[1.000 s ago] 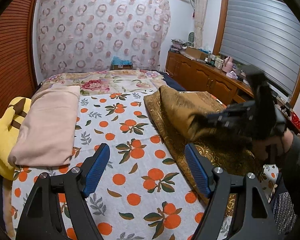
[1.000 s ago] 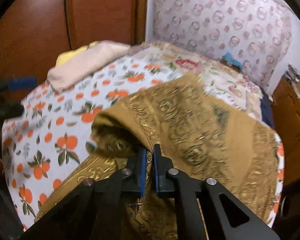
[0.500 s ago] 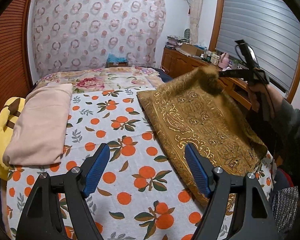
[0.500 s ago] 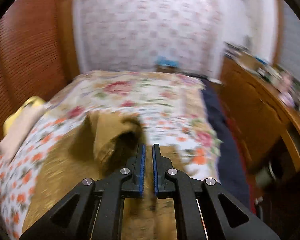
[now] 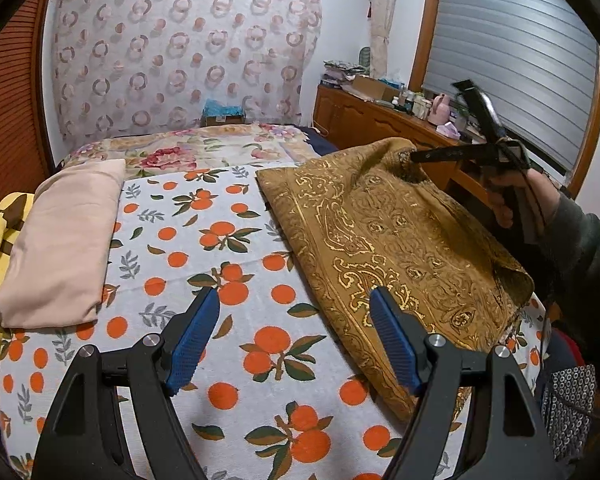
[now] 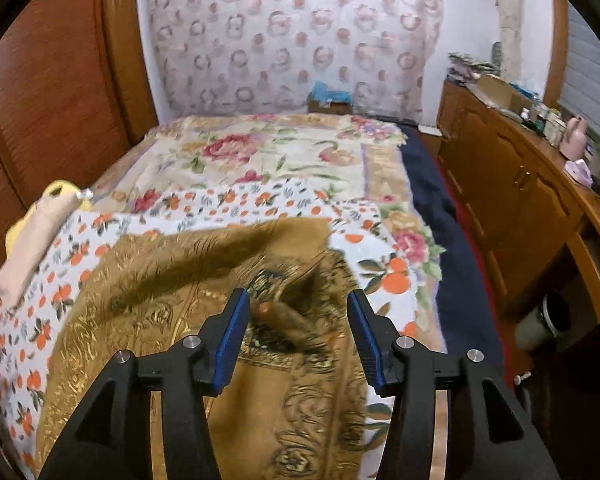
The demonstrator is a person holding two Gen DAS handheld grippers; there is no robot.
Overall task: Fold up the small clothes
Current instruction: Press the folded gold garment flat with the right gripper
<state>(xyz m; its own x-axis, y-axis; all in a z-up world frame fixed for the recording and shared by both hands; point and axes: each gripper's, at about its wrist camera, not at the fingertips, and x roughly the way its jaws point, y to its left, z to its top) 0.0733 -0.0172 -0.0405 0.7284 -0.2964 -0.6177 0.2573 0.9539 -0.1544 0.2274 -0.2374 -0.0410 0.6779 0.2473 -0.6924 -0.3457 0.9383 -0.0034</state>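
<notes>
Gold cloth (image 6: pixel 148 320) spread on bed (image 5: pixel 228 248). R gripper (image 6: pixel 296 328) jaws just been opening, cloth between but unpinched; L gripper (image 5: pixel 294 332) spread wide, empty.

Both wrist views look down along their tongs, sharing the bed (image 5: pixel 228 264) and far curtain (image 6: pixel 292 36).

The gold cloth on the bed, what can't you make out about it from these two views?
- Right wrist view: the gold cloth is motion-blurred at its raised corner between the open right gripper.
- Left wrist view: its far right edge hangs over the bedside, hidden behind its own fold.
- Left gripper covers its near edge.
</notes>
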